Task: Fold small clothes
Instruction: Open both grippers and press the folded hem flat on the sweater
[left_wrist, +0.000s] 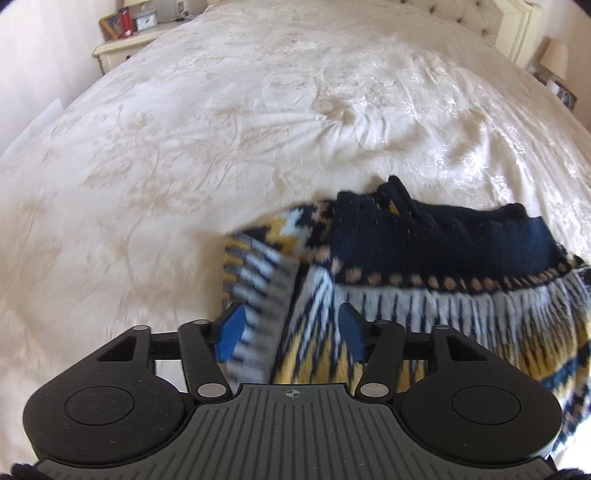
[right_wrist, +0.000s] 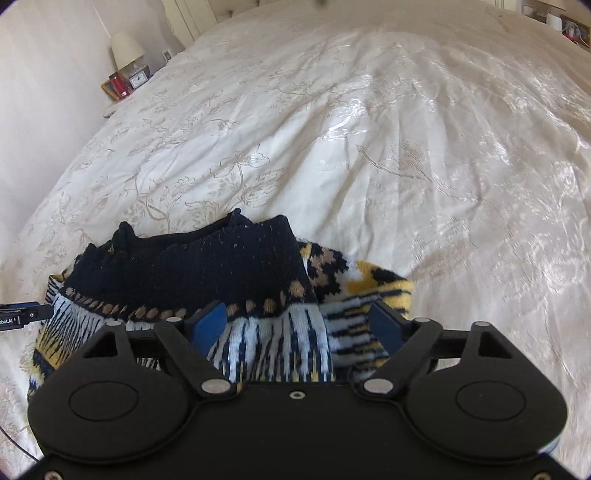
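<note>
left wrist: left tongs (left_wrist: 291, 332) and right tongs (right_wrist: 301, 326) both apart over patterned knit sweater (left_wrist: 424, 266) on bed (left_wrist: 221, 147)

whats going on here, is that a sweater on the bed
Yes. A person with a gripper in each hand is folding a small patterned knit sweater on a cream bedspread. The navy top part is already turned over onto the striped body. The left gripper and right gripper both hover over the near edge with jaws open. Fabric lies between the blue pads, but they do not press on it.
</note>
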